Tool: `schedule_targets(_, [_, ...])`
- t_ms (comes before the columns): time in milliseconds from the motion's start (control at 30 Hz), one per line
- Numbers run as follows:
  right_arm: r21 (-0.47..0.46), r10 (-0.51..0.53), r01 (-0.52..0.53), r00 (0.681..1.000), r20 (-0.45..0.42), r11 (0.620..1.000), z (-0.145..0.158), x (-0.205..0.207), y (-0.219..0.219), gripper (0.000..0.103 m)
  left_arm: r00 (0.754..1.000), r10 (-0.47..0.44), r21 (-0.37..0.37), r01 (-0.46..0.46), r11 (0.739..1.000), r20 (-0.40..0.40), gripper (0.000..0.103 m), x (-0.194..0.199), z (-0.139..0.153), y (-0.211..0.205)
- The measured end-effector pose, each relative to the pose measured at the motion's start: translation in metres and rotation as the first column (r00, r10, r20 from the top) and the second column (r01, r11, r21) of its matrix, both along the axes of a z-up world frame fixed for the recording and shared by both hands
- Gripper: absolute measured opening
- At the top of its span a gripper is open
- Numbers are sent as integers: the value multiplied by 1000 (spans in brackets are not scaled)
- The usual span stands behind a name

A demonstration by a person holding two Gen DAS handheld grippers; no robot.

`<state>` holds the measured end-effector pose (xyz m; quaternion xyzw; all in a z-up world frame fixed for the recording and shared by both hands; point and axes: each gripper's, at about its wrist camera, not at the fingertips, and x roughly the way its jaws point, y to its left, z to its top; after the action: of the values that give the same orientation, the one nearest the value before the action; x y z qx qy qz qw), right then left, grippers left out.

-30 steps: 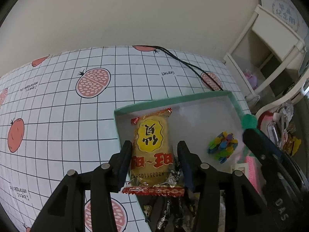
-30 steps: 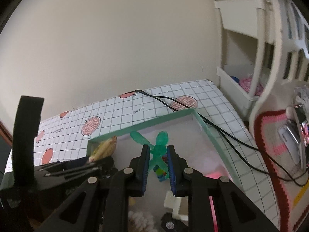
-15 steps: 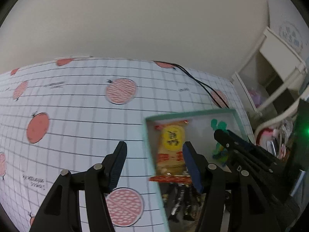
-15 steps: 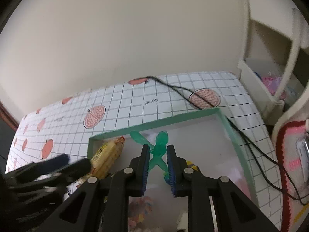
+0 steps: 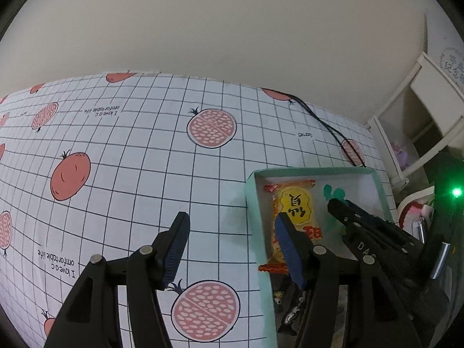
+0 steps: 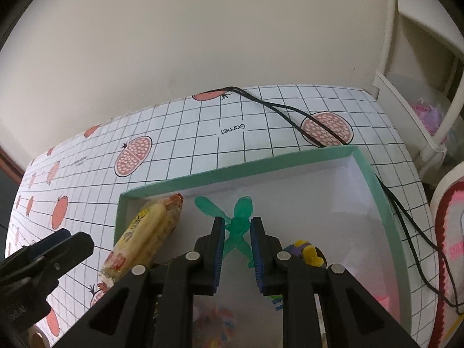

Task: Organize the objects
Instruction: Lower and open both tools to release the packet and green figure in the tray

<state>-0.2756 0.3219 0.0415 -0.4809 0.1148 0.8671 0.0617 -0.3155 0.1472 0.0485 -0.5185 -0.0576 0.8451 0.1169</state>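
Note:
A teal-rimmed white box [image 6: 240, 171] sits on the gridded pomegranate tablecloth. A yellow snack packet [image 6: 145, 232] lies along the box's left wall; it also shows in the left wrist view [image 5: 295, 211]. My right gripper [image 6: 237, 226] is shut on a green plastic clip toy [image 6: 240, 217] and holds it over the box's back part. My left gripper [image 5: 232, 240] is open and empty, straddling the box's left rim [image 5: 255, 217] over the cloth. The right gripper [image 5: 362, 232] reaches into the box in the left wrist view.
A black cable [image 6: 290, 116] runs across the cloth and along the box's right side. Small colourful toys [image 6: 304, 253] and dark wrappers [image 5: 290, 313] lie in the box's near part. A white shelf unit [image 6: 420, 101] stands to the right. A pink-red knitted mat [image 6: 452, 246] lies at the right edge.
My left gripper has let go of the snack packet, opened and pulled back left out of the box. The packet lies in the box. My right gripper still holds the green toy, further forward.

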Motion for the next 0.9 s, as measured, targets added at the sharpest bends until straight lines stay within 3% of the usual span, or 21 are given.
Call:
schedule_targets(400, [25, 15, -16, 1000, 10, 1000, -3, -7, -3, 20, 999, 39, -23, -38, 999, 30, 66, -4, -10, -6])
schedule_targets(500, [21, 3, -4, 1000, 11, 1000, -3, -6, -1, 25, 998, 52, -24, -51, 998, 28, 82, -4, -10, -8])
schedule_targets(600, [-1, -5, 5, 1000, -1, 1000, 0, -3, 2, 39, 998, 63, -17, -62, 998, 18, 82, -3, -8, -12])
schedule_targets(900, [10, 10, -10, 999, -52, 1000, 24, 17, -1, 42, 996, 92, -30, -92, 995, -14, 89, 2, -5, -20])
